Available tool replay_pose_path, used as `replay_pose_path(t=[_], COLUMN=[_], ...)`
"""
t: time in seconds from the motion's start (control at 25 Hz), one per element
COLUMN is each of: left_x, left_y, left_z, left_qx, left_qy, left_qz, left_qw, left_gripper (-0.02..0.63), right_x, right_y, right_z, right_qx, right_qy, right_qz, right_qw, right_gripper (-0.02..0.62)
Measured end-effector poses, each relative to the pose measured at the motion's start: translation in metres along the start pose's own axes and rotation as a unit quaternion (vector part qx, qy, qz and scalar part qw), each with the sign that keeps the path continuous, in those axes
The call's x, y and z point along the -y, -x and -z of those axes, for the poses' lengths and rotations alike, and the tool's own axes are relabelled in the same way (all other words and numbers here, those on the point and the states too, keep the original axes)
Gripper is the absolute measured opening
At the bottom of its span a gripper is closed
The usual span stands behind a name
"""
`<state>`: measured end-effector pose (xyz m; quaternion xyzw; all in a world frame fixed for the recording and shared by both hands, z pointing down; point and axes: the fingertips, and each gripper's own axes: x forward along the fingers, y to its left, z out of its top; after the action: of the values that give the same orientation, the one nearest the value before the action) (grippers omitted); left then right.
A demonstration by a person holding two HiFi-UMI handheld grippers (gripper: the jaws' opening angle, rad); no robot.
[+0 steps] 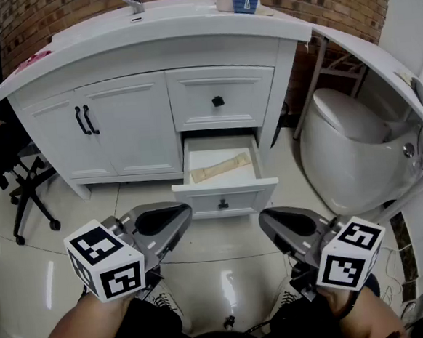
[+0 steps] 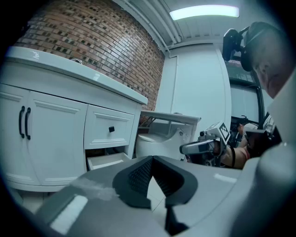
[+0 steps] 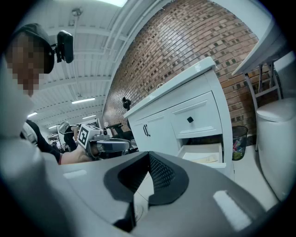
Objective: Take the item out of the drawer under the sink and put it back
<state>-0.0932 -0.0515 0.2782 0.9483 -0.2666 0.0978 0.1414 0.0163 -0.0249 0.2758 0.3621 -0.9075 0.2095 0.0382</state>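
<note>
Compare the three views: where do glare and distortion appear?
Head view: lamp glare streaks the glossy floor, and the vanity top bows. Left gripper view: the ceiling lamp is blown out, corners vignetted. Right gripper view: the brick wall curves.

The cabinet [image 1: 128, 127] is white with black handles [image 1: 85, 120], the brick wall [image 1: 46, 16] red-brown, the item [image 1: 221, 167] beige.

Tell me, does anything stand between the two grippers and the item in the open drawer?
Nothing visible does. The drawer is open, the tan item lies uncovered inside, and only floor separates it from the left gripper and right gripper.
</note>
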Motion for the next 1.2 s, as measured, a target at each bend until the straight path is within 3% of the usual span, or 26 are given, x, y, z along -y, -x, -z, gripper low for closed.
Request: replay_pose_path(t=[0.4,0.88,1.2], left_x=[-0.031,-0.101,-0.120], left_y=[-0.028,-0.073,-0.103], left_z=[-0.009,-0.004,0.002], left_qx=[-0.003,-0.031,-0.067], left_qy=[-0.012,-0.027,-0.083], left_qz=[-0.007,-0.041,-0.062], left_qw=[0.9999,0.9983,0.9923], left_gripper=[0.006,0.006,0.006], right_x=[0.035,0.119,0.147], right_y=[-0.021,-0.057,-0.077], right_z=[-0.016,-0.028,-0.029], right_qx=[0.019,0.021,0.018], right_qy=[-0.015,-0.033,-0.045], right_qz=[0.013,0.062,0.067], right_qw=[1.000,0.997,0.997], right_gripper=[0.005,0.005,0.005])
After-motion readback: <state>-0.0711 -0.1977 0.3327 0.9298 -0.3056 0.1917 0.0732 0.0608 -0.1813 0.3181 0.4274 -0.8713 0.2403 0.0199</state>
